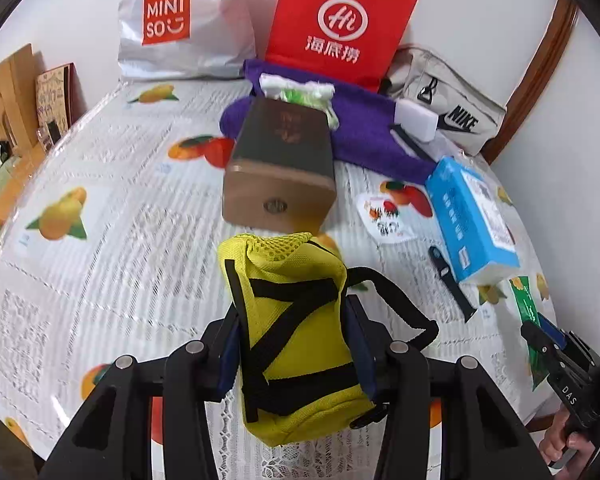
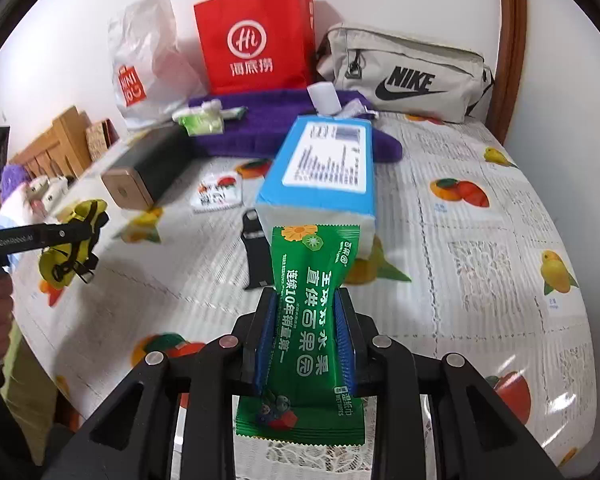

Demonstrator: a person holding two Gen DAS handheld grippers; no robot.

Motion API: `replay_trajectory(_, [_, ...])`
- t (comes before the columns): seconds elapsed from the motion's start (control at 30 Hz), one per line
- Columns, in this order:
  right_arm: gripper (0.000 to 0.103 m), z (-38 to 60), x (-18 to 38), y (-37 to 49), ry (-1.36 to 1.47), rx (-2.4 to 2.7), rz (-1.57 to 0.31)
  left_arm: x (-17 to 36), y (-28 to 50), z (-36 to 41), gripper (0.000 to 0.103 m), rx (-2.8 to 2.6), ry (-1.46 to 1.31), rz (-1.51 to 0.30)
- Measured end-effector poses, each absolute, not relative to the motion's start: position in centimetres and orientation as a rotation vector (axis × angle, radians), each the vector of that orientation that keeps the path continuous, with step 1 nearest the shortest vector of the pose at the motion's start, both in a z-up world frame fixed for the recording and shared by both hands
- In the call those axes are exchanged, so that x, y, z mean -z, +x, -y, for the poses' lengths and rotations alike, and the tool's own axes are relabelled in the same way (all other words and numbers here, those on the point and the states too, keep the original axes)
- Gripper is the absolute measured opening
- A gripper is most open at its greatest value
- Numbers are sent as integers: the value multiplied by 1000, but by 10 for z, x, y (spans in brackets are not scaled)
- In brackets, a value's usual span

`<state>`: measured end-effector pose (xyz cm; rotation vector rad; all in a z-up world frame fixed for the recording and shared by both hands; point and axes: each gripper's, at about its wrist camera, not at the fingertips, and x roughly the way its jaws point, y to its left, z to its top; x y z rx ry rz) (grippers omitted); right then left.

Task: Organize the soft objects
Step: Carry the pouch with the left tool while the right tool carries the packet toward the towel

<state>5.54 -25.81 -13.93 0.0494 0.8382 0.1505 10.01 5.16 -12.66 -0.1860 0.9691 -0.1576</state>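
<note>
My left gripper is shut on a yellow mesh pouch with black straps, held upright above the fruit-print tablecloth. The right wrist view shows the same pouch hanging at the far left. My right gripper is shut on a green wet-wipes packet, squeezed at its middle between the blue pads. That packet also shows at the lower right of the left wrist view. Behind lie a blue tissue pack and a purple towel.
A red paper bag, a white Miniso bag and a grey Nike bag stand along the back wall. A brown box, a black strap, a white block and a small sachet lie on the table.
</note>
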Motion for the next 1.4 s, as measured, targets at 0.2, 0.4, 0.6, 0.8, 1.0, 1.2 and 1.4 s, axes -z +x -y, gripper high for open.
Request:
replay_trajectory(0.2, [29, 259, 117, 59, 51, -167, -804, 107, 106, -54, 45, 153, -192, -932])
replay_trajectory(0.4, [29, 260, 100, 66, 51, -167, -783, 89, 112, -55, 45, 157, -198, -900])
replay_trajectory(0.6, [29, 258, 84, 75, 42, -179, -754, 76, 121, -57, 45, 150, -201, -880])
replay_trajectory(0.8, [29, 256, 74, 87, 42, -189, -735, 65, 131, -58, 45, 147, -192, -871])
replay_trajectory(1.0, [29, 256, 66, 99, 41, -198, -723, 56, 141, -56, 45, 144, -188, -862])
replay_trajectory(1.2, [29, 257, 57, 116, 42, -204, -712, 46, 156, -54, 45, 143, -184, -852])
replay_trajectory(1.4, [29, 257, 51, 133, 37, -209, -702, 42, 173, -49, 46, 150, -188, -848])
